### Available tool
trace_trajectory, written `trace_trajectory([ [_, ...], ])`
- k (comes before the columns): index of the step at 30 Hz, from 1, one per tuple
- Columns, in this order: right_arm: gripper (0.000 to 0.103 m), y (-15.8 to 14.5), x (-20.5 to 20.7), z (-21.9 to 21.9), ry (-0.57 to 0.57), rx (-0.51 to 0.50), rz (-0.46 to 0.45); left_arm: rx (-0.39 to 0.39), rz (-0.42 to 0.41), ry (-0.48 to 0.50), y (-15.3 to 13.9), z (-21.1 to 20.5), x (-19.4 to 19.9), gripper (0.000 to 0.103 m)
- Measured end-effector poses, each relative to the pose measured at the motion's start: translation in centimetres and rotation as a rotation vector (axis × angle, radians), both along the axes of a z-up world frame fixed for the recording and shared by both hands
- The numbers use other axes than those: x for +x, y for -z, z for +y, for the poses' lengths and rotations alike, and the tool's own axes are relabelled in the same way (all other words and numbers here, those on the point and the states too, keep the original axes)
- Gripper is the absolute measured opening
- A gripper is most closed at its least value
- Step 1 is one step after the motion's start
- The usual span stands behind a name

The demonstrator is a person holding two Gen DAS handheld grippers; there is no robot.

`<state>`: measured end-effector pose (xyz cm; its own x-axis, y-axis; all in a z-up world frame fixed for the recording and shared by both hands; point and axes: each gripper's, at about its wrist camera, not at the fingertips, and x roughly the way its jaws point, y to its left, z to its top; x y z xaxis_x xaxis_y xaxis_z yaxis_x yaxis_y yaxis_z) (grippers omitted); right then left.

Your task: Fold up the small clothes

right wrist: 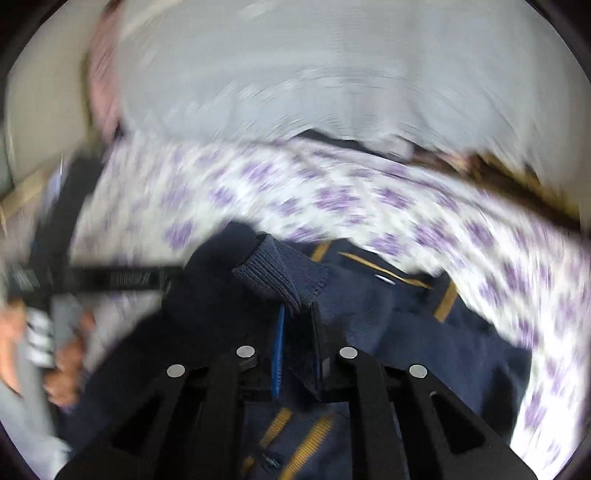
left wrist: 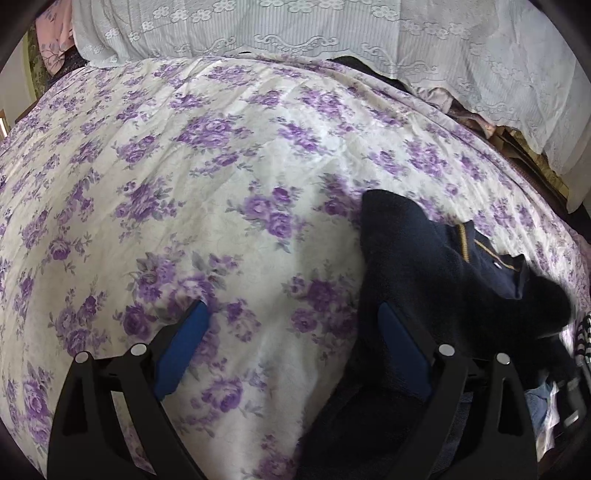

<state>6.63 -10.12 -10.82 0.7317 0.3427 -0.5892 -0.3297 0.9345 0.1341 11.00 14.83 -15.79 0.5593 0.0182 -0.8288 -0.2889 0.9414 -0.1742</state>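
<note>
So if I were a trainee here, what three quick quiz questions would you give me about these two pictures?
1. True or false: the left gripper is clamped on the navy garment.
2. What does the right gripper hold?
A. a white sock
B. the ribbed cuff of the navy garment
C. the lace cloth
3. Fill in: the flowers on the bedspread are ____.

Key
1. False: its jaws stand wide apart, with the garment lying against the right-hand finger only.
2. B
3. Purple
</note>
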Motion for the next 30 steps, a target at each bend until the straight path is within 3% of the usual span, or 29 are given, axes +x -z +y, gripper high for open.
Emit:
trace_trajectory([
  [3, 0.008, 0.6, -0.5, -6.0, 0.114, 0.172, 0.044, 0.013, 0.001, 0.032, 0.0, -1.5, -0.1, 0.090],
  [6, 0.008, 4.0, -0.2, -10.9, 0.195, 0.294, 0.159, 0.087, 0.049, 0.052, 1.2, -3.2, 0.4, 0.098],
  [9, 0.011, 7.5, 0.0, -12.9, 0.197, 0.430, 0.278, 0.163, 0.059, 0.058, 1.9, -4.5, 0.4, 0.099],
  [11, 0.018, 8.0, -0.2, -13.8, 0.195, 0.536, 0.307, 0.173, 0.055, 0.057, 1.7, -4.6, 0.1, 0.099],
  [13, 0.051, 7.8, -0.2, -14.5, 0.177, 0.631, 0.312, 0.141, 0.053, 0.054, 1.5, -4.3, -0.1, 0.098],
  [14, 0.056, 7.6, -0.4, -15.0, 0.208, 0.657, 0.300, 0.131, 0.050, 0.053, 1.4, -4.1, -0.1, 0.098],
  [15, 0.058, 7.5, -0.3, -15.1, 0.226, 0.650, 0.296, 0.118, 0.037, 0.052, 1.0, -3.9, -0.2, 0.098],
  [17, 0.041, 7.6, 0.1, -15.0, 0.242, 0.624, 0.302, 0.098, 0.007, 0.057, 0.1, -3.9, -0.2, 0.098],
  [18, 0.007, 7.6, 0.2, -15.0, 0.244, 0.613, 0.303, 0.086, -0.008, 0.065, -0.3, -3.9, -0.1, 0.098],
  [20, 0.008, 7.1, 0.0, -14.7, 0.243, 0.599, 0.262, 0.091, -0.009, 0.075, -0.7, -4.1, 0.5, 0.098],
  [22, 0.008, 6.2, 0.1, -14.3, 0.252, 0.507, 0.227, 0.135, 0.027, 0.065, -0.1, -4.5, 1.4, 0.098],
  [24, 0.008, 7.5, 0.8, -14.3, 0.270, 0.443, 0.283, 0.152, 0.093, 0.073, 1.8, -4.7, 2.4, 0.099],
  [26, 0.006, 8.7, 0.7, -14.9, 0.268, 0.480, 0.296, 0.126, 0.077, 0.065, 2.3, -4.3, 2.3, 0.099],
  [30, 0.015, 6.7, -0.6, -15.9, 0.343, 0.451, 0.249, 0.146, 0.035, 0.050, 0.1, -3.7, 1.4, 0.098],
])
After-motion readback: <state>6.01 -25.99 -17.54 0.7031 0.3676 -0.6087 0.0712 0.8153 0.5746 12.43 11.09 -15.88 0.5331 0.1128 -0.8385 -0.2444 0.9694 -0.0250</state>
